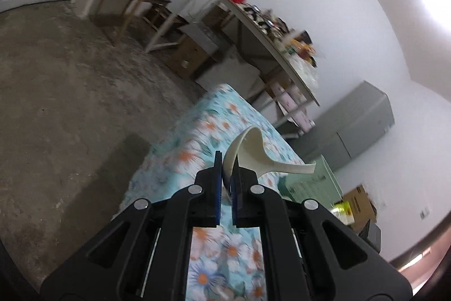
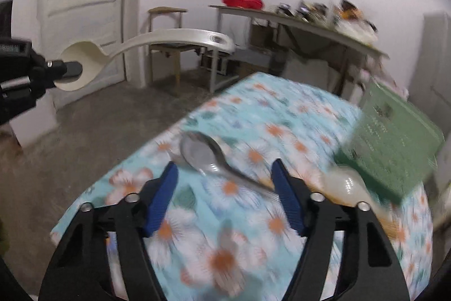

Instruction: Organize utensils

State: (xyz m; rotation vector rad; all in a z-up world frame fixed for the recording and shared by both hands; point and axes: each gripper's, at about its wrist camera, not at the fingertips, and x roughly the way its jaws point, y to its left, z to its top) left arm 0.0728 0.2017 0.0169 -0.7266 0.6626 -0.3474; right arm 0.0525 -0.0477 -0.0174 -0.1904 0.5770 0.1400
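The left gripper [image 1: 227, 160] grips a cream ladle [image 1: 248, 148] by its bowl, raised above the floral tablecloth [image 1: 214, 120]. The right gripper [image 2: 225, 174] hangs open over a metal spoon [image 2: 203, 154]. Writing on the green box [image 2: 394, 140] is too blurred to read.

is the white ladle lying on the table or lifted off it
Lifted: the left gripper holds the white ladle by its bowl, clear above the table.

**Black two-finger grippers with blue pads**

The left gripper [image 1: 227, 165] is a matte black frame with cut-out triangular arms, round silver pivot screws and flat blue pads [image 1: 217, 185] on its fingers. The right gripper [image 2: 225, 177] shares the same build: black linkage, silver screws, ribbed blue pads [image 2: 162, 199].
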